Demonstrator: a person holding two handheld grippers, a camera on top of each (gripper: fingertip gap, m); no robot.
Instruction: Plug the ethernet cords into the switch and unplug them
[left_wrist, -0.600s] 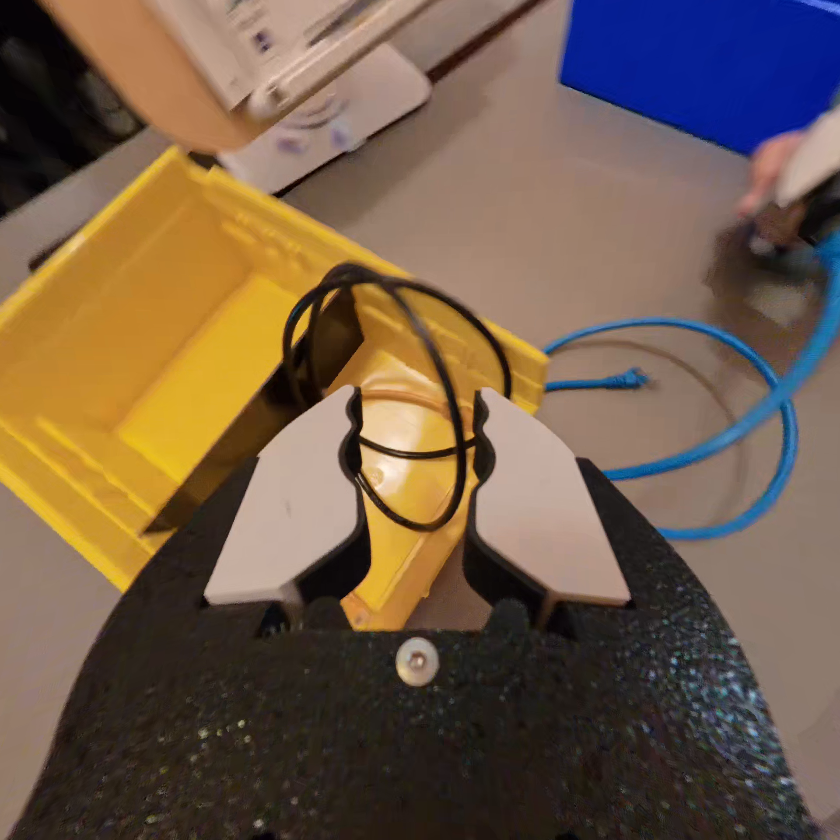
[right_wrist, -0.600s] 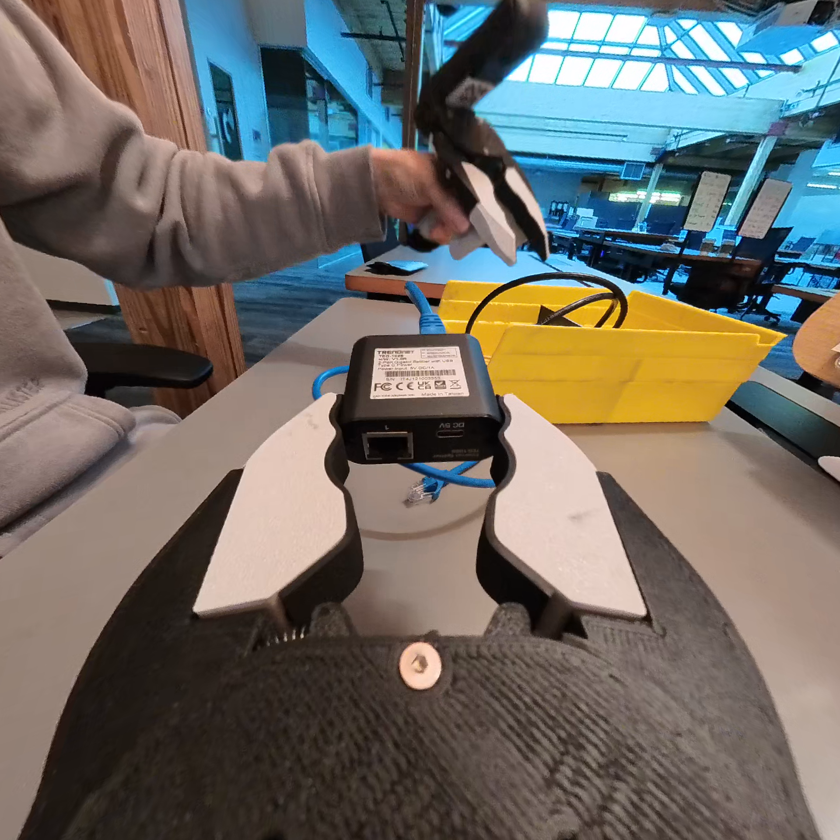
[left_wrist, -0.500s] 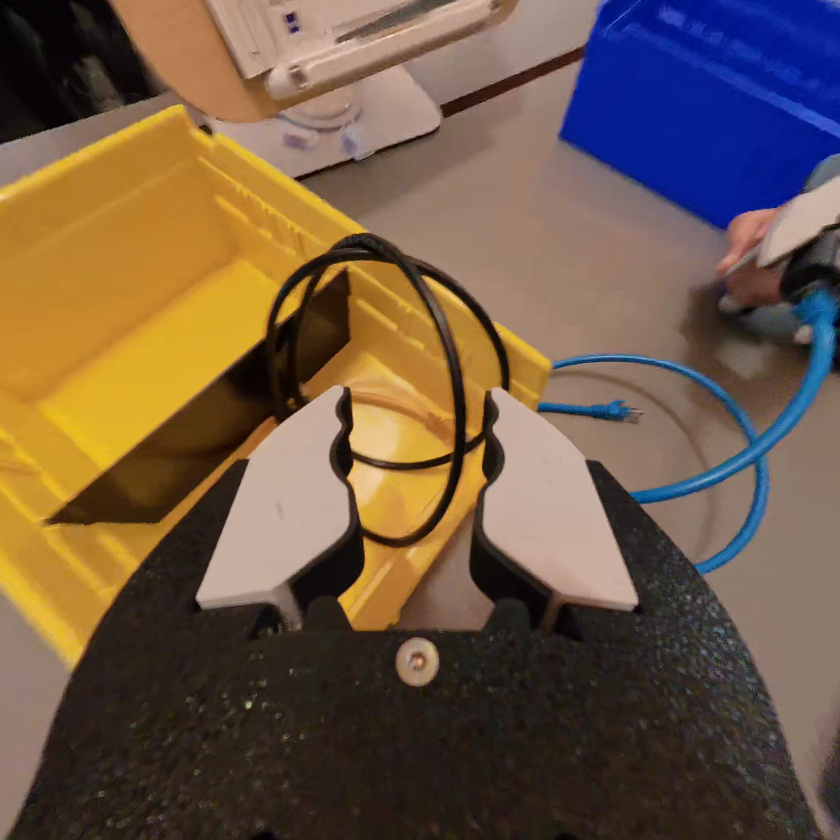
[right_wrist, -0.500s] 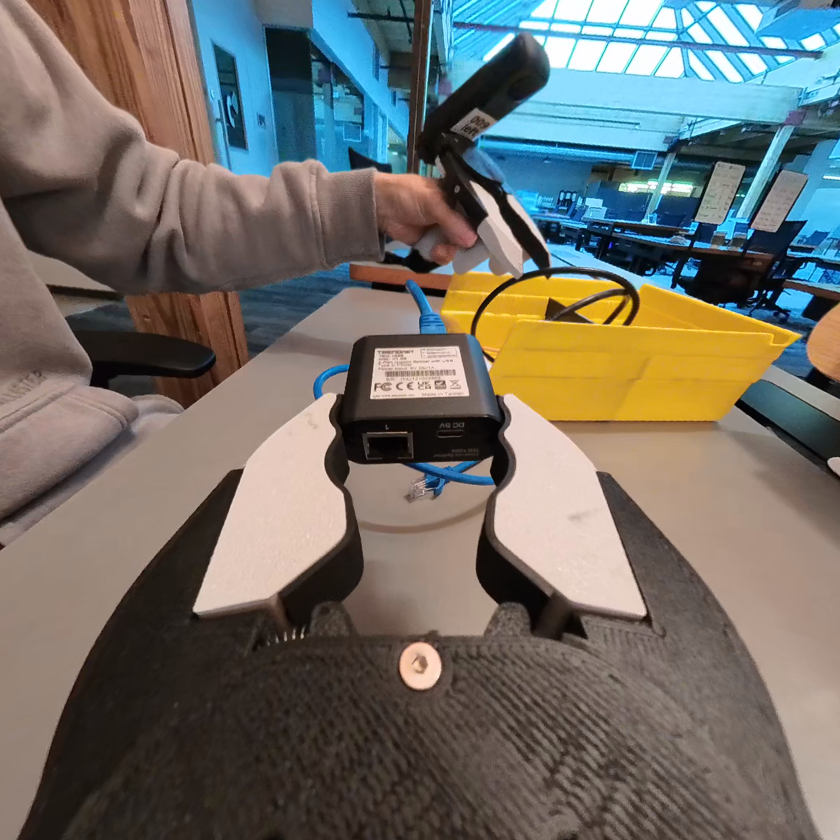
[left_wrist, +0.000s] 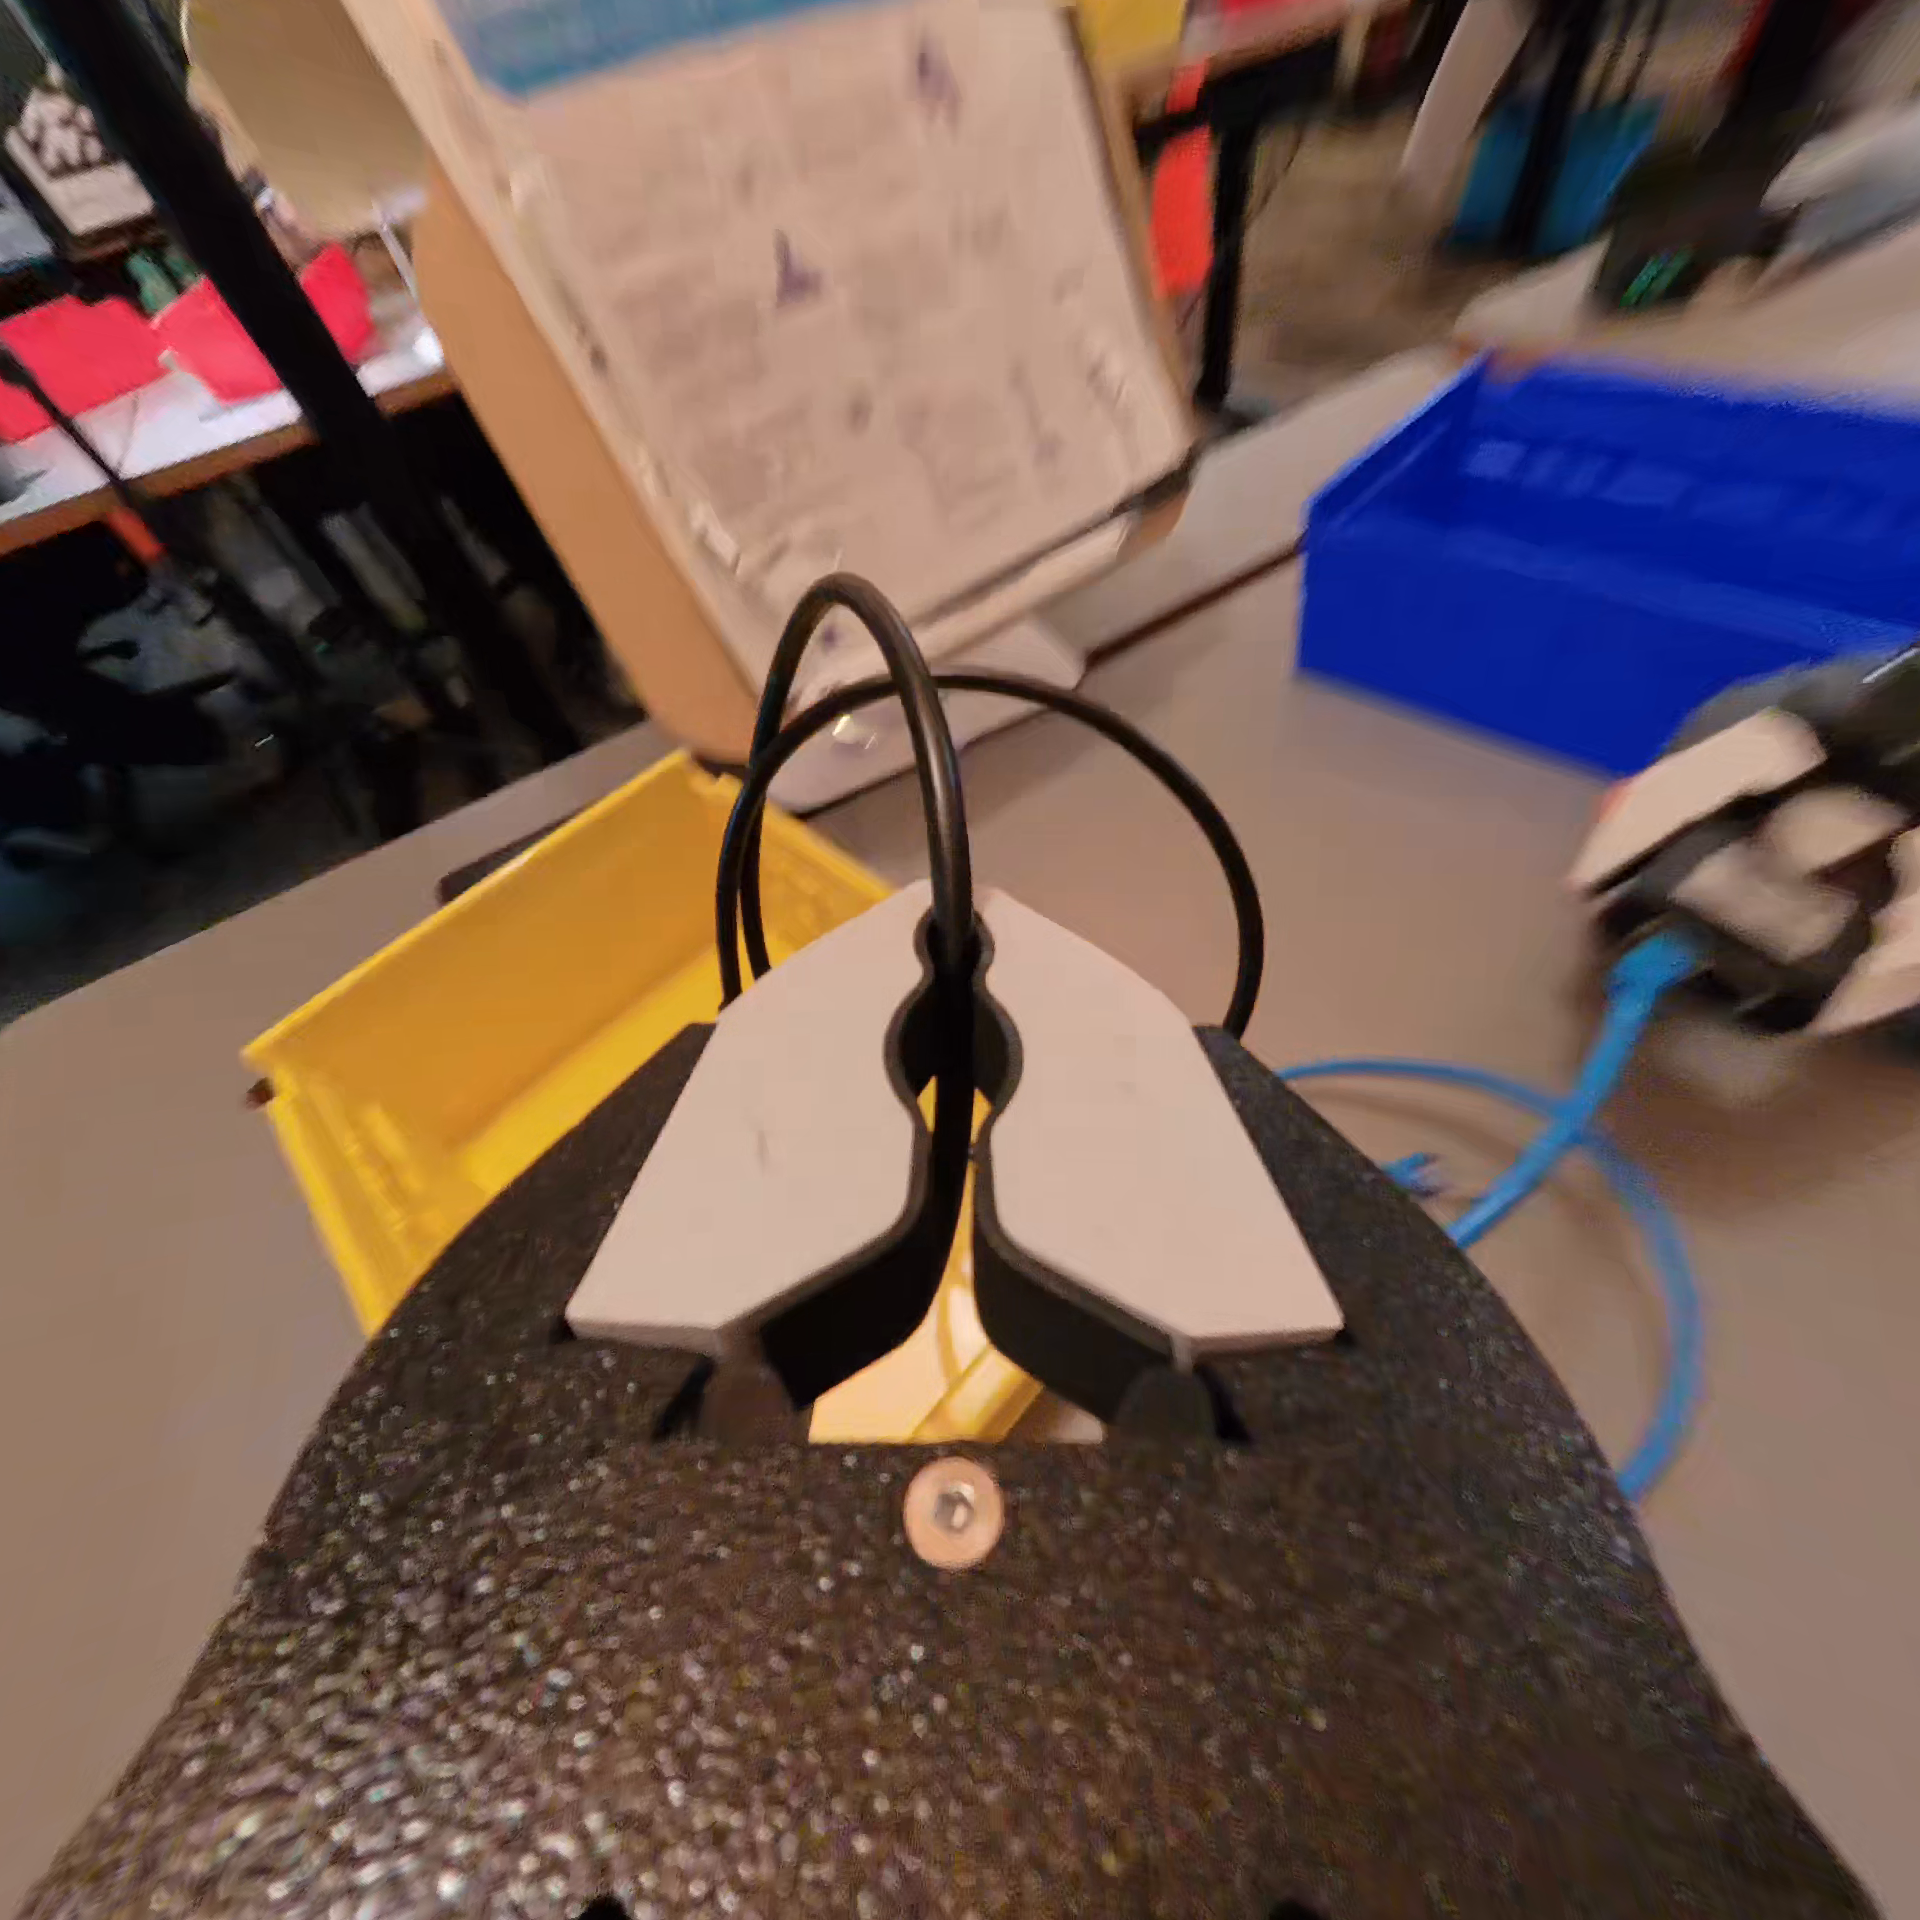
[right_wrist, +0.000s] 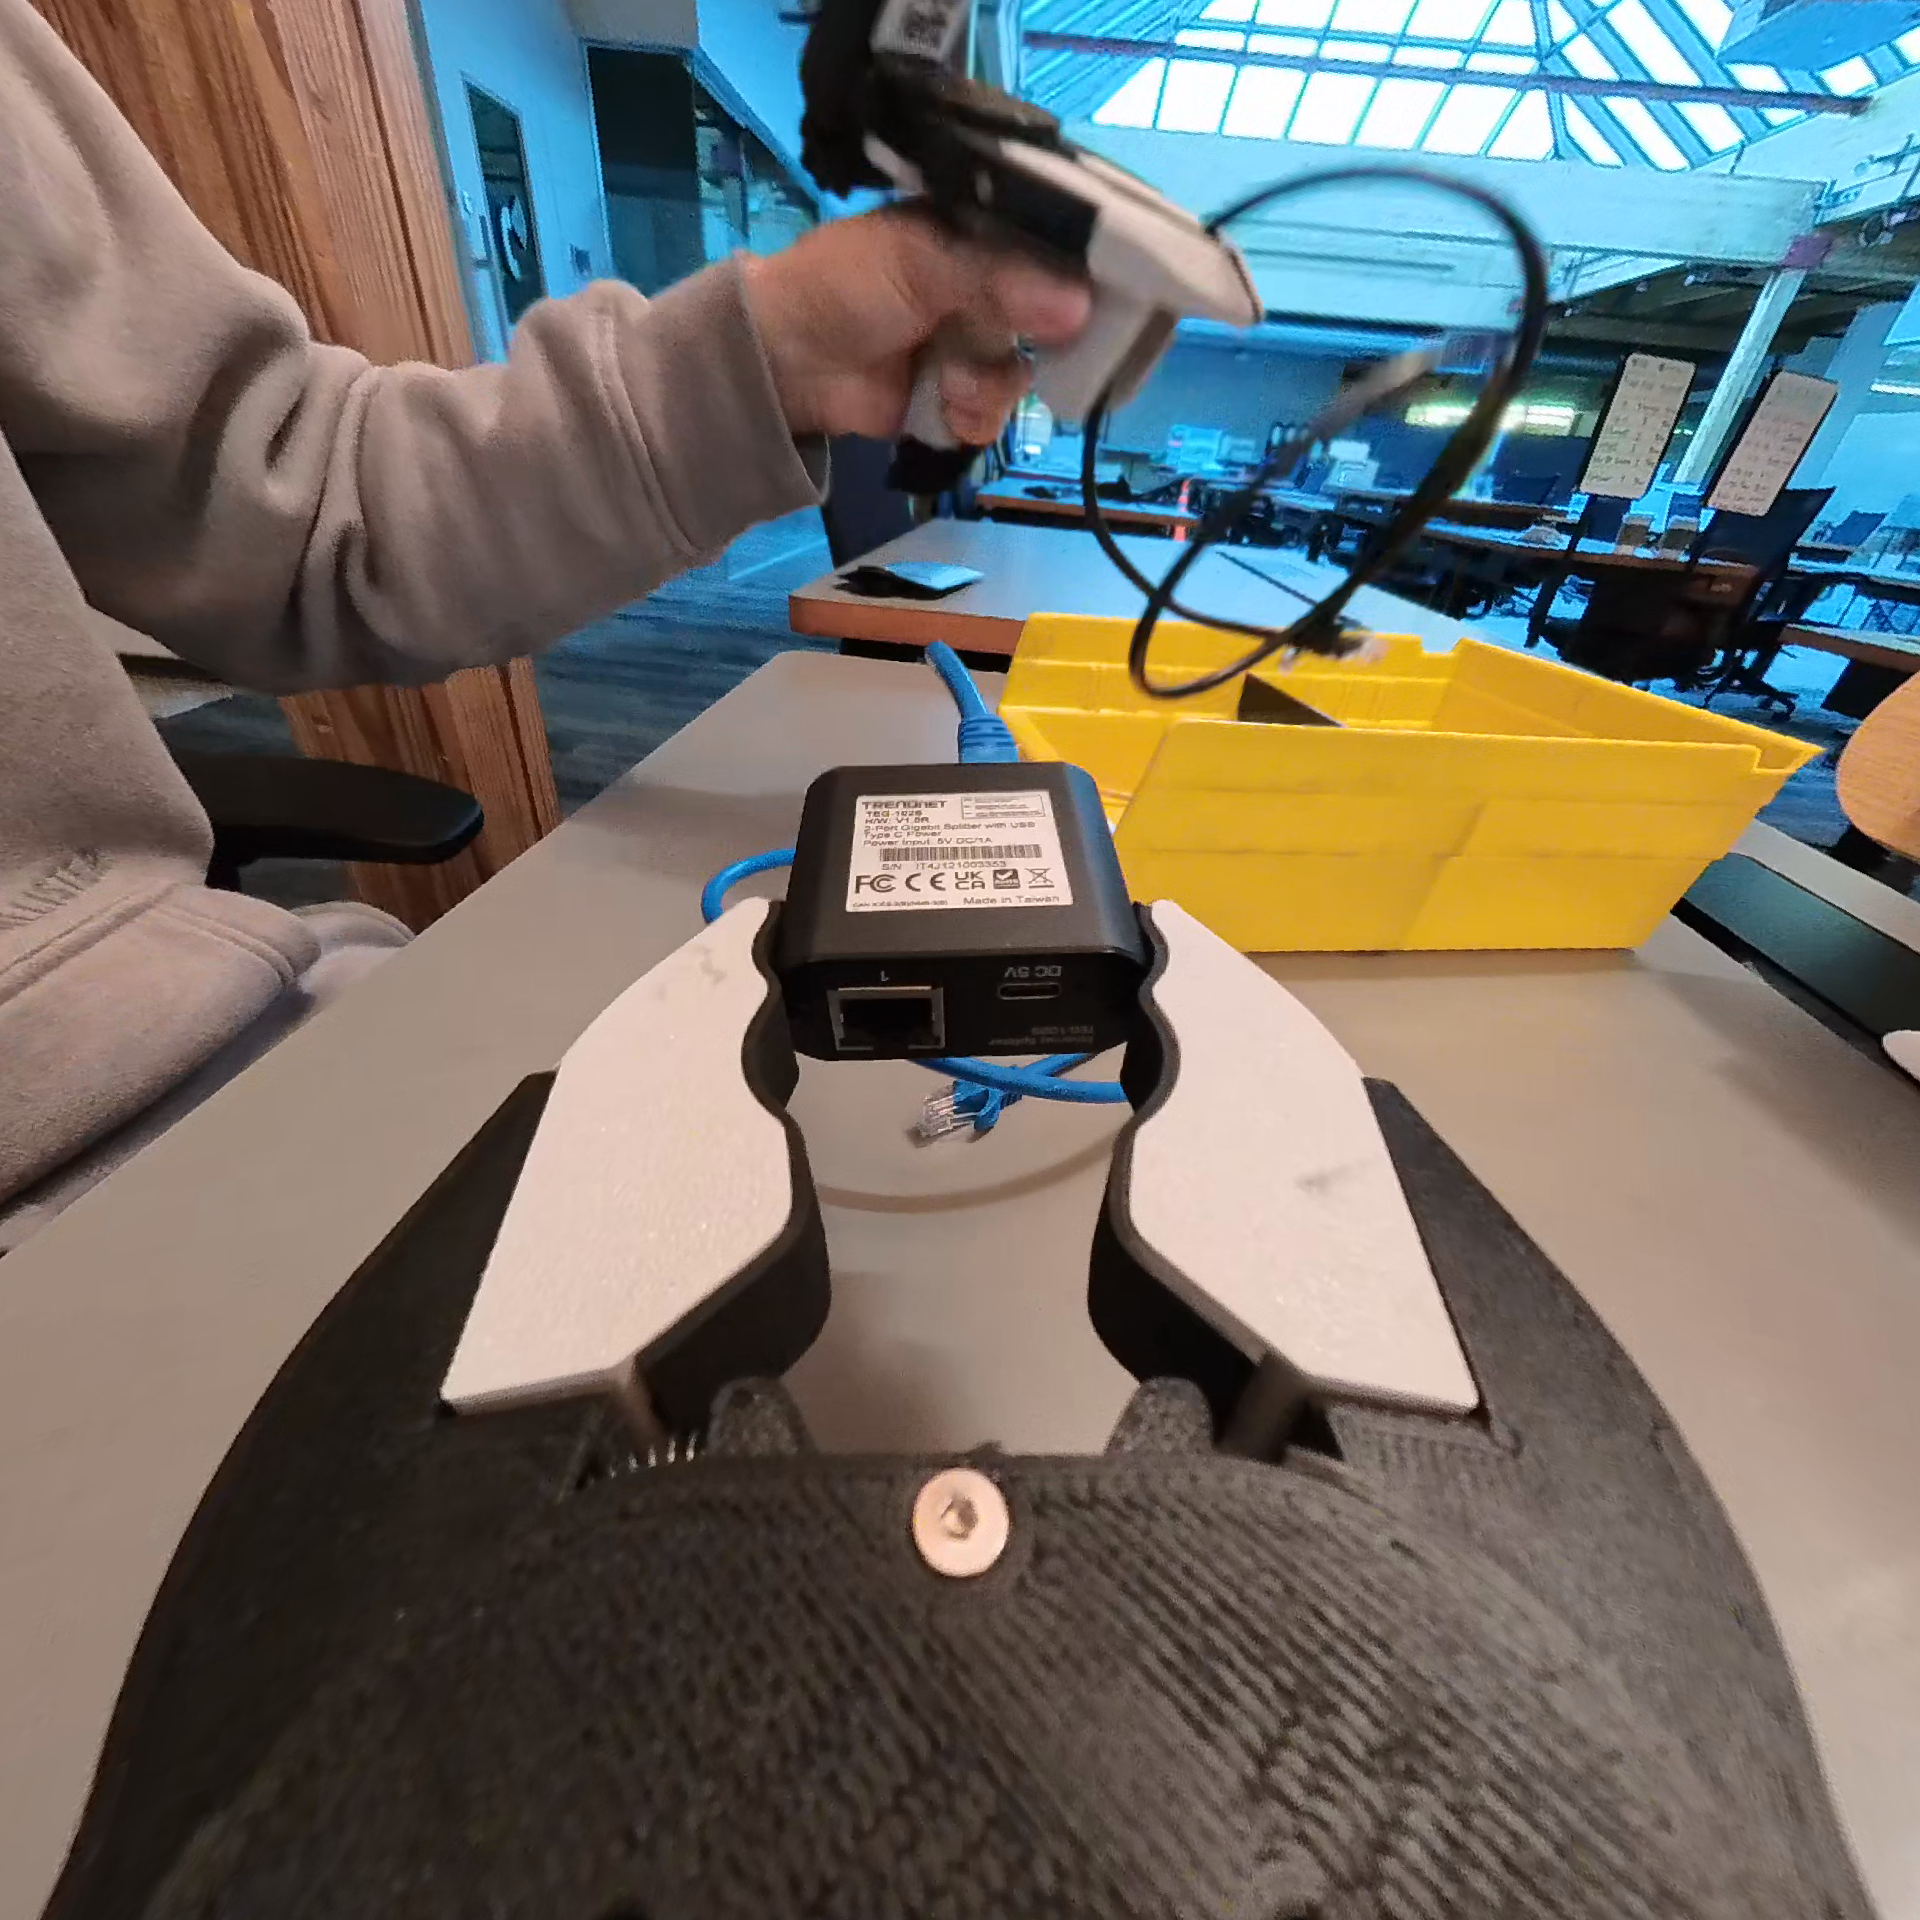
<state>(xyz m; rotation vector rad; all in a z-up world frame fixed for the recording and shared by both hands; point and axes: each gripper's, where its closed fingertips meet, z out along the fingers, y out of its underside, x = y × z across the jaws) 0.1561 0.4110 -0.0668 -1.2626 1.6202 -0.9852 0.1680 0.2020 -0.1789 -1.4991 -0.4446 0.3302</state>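
My left gripper (left_wrist: 951, 935) is shut on a thin black cord (left_wrist: 1195, 810), whose loops stand up above the fingers. In the right wrist view the left gripper (right_wrist: 1174, 281) is held high in a hand, and the black cord (right_wrist: 1534, 301) hangs from it over the yellow bin (right_wrist: 1455, 831). My right gripper (right_wrist: 956, 925) is shut on the small black switch (right_wrist: 951, 852), label side up, with an empty port facing me. A blue ethernet cord (right_wrist: 971, 727) goes into the switch's far side. Its loose blue plug (right_wrist: 951, 1117) lies on the table under the switch.
The yellow bin (left_wrist: 468, 1039) sits on the grey table below my left gripper. The blue cord (left_wrist: 1605, 1049) loops across the table to the right. A blue bin (left_wrist: 1610, 561) and a white board on a stand (left_wrist: 831, 343) stand at the back. The tips of one gripper are about 25 cm away from the tips of the other.
My left gripper has closed on the black cord and lifted it up out of the yellow bin. My right gripper and the switch have stayed put.
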